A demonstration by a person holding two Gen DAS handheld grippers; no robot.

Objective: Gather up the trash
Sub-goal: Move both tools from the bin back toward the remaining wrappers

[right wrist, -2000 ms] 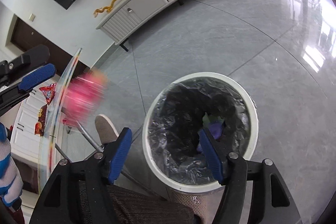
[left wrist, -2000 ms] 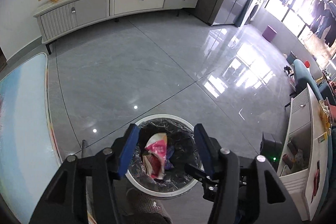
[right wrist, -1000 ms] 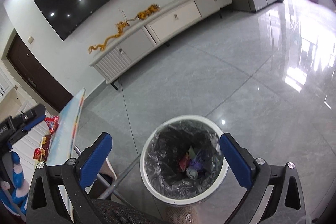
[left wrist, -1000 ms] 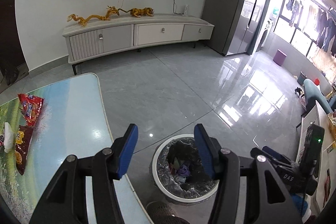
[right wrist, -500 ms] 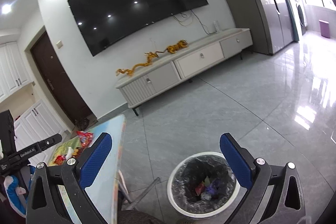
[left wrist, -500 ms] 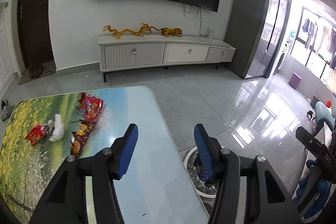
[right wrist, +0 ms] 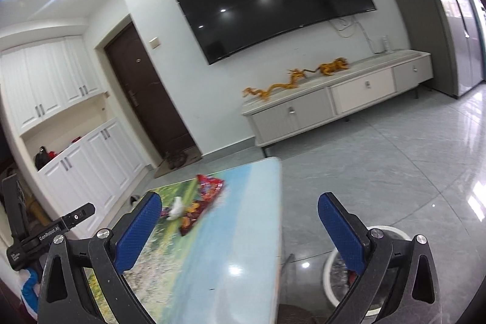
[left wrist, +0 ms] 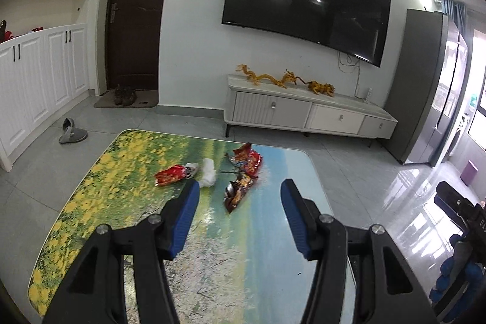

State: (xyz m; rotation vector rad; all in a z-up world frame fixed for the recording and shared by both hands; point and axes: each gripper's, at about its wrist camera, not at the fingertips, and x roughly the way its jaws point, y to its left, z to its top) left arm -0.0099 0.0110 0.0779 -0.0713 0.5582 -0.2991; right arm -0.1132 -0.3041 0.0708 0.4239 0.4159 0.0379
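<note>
Lying on the printed bench (left wrist: 127, 187), four pieces of trash sit in a loose cluster toward its far half. A red snack bag (left wrist: 170, 175) lies flat with its long axis running left to right, its torn mouth pointing right at a crumpled white tissue (left wrist: 209, 169) that touches or nearly touches it. Right of the tissue, a dark wrapper (left wrist: 237, 192) stretches along a diagonal, its lower end pointing toward the near edge of the bench and its upper end meeting a red wrapper (left wrist: 247, 157) that lies farthest back, spread open and flat. The left gripper (left wrist: 240, 187) hovers over the near part of the bench, released, with nothing between its blue pads; the dark wrapper shows in the gap ahead of it. The right gripper (right wrist: 240, 208) hangs at the bench's right edge, jaws spread wide and empty. A white trash bin (right wrist: 331, 266) with a black liner stands on the floor just beside that edge, partly hidden behind the right gripper's finger.
</note>
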